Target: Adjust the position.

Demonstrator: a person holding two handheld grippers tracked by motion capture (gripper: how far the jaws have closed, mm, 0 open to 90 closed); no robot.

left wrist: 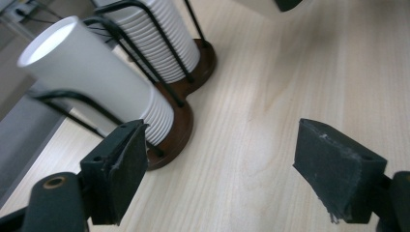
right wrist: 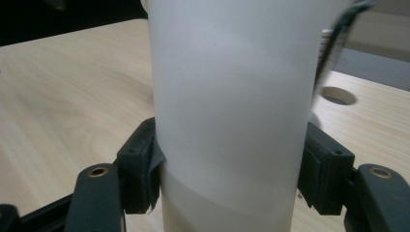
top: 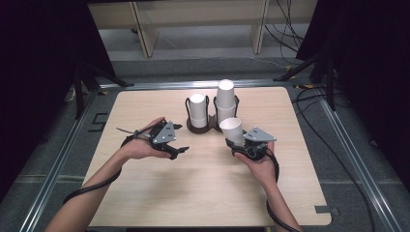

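A black wire cup holder on a brown base (top: 200, 128) stands at the table's back middle, with a short stack of white paper cups (top: 197, 110) on its left and a taller stack (top: 225, 99) on its right. My right gripper (top: 235, 143) is shut on a single white cup (top: 232, 129), tilted, just in front of the taller stack. That cup (right wrist: 232, 96) sits between the pads (right wrist: 140, 169). My left gripper (top: 181, 138) is open and holds nothing, left of the holder's front. Ahead of the left gripper (left wrist: 217, 159) are the stacks (left wrist: 87, 72) and the base (left wrist: 181, 125).
The light wood table (top: 203, 183) has bare room in front of and beside the holder. A metal frame (top: 53, 179) borders it, with black curtains at both sides. Cables (top: 285, 29) and a wooden bench's legs lie on the floor beyond the far edge.
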